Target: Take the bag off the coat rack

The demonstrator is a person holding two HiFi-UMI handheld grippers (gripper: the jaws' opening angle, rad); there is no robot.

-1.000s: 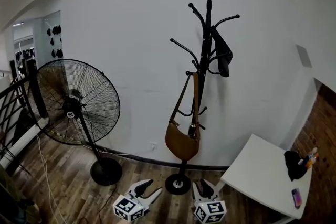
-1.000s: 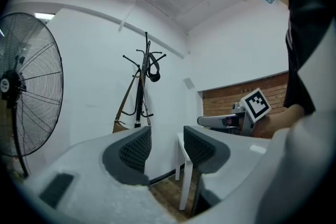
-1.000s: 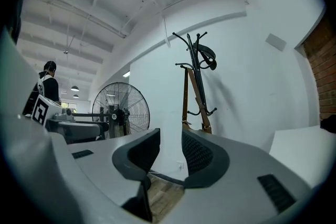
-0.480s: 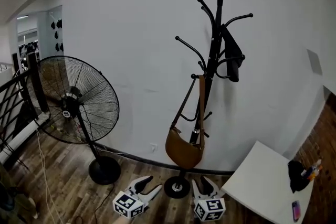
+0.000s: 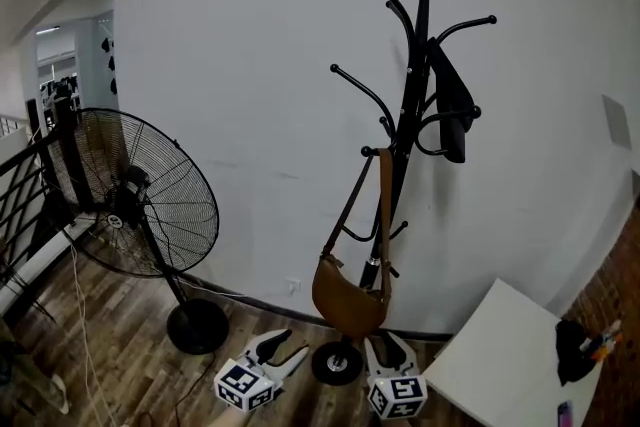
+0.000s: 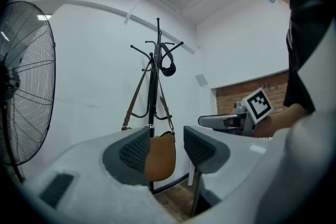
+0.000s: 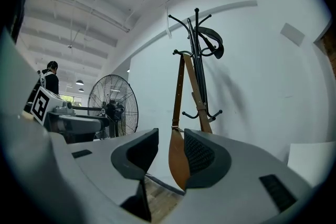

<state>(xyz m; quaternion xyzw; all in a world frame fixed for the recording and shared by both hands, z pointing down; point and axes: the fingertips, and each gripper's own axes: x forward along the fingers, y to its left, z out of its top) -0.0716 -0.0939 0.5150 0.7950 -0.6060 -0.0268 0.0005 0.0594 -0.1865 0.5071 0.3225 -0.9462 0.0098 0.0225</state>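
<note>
A brown leather bag (image 5: pixel 349 295) hangs by its long strap (image 5: pixel 384 207) from a low hook of the black coat rack (image 5: pixel 414 105) against the white wall. Both grippers are low in the head view, well short of the bag. My left gripper (image 5: pixel 286 346) is open and empty; in the left gripper view the bag (image 6: pixel 159 157) shows far off between its jaws. My right gripper (image 5: pixel 385 344) has its jaws opening with nothing between them; the bag (image 7: pixel 178 159) hangs in the distance beyond its pads.
A black item (image 5: pixel 455 109) hangs on an upper hook of the rack. The rack's round base (image 5: pixel 336 362) stands on the wooden floor. A large floor fan (image 5: pixel 145 207) is at the left, a black railing (image 5: pixel 30 195) beyond it, and a white table (image 5: pixel 492 362) at the lower right.
The head view has shifted: rack and bag now look larger and sit further right, and the table has slid toward the lower right corner. Both grippers stay low in front.
</note>
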